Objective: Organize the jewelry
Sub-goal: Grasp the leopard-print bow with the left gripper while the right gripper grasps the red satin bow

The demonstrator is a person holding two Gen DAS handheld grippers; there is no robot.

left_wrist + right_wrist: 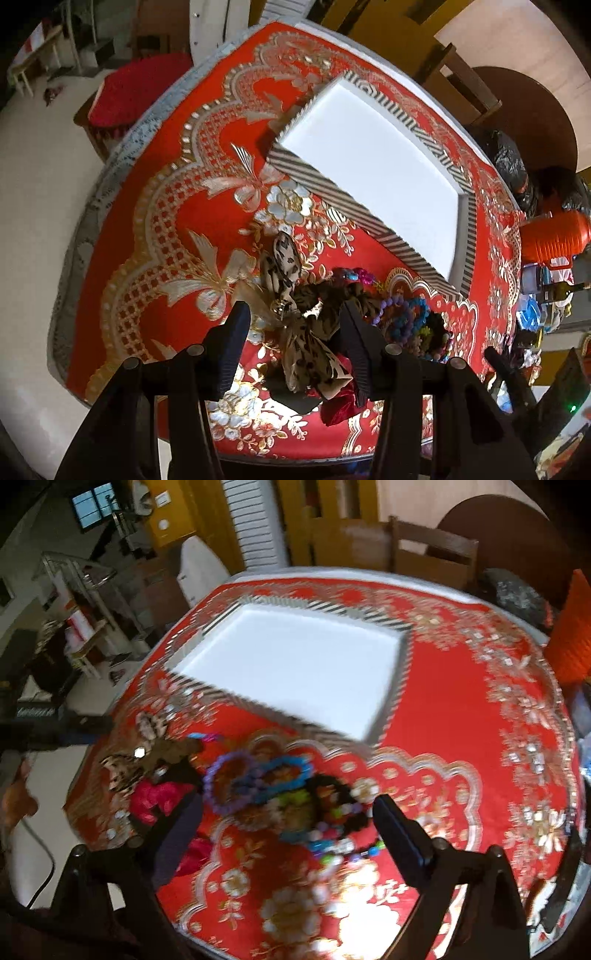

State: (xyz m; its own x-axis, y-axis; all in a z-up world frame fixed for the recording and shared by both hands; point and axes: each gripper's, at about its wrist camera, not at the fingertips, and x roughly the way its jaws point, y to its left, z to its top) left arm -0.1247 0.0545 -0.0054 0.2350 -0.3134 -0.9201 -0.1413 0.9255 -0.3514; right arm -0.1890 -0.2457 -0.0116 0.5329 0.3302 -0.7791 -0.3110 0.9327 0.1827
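A white tray with a striped rim (317, 186) (221, 694) lies empty on the red patterned tablecloth. In front of it is a pile of jewelry and hair pieces: leopard-print bows (306, 332) (125, 766), a red velvet bow (338, 404) (155, 799), and several bead bracelets in purple, blue, green and black (404, 323) (280, 790). My left gripper (295, 328) is open above the leopard bows, fingers on either side. My right gripper (288, 812) is open above the bead bracelets. Both are empty.
The round table (122, 155) ends close on the left and front. A red-cushioned stool (125, 96) stands beyond the left edge. Wooden chairs (413, 550) stand at the back. An orange container (554, 236) and clutter sit at the right.
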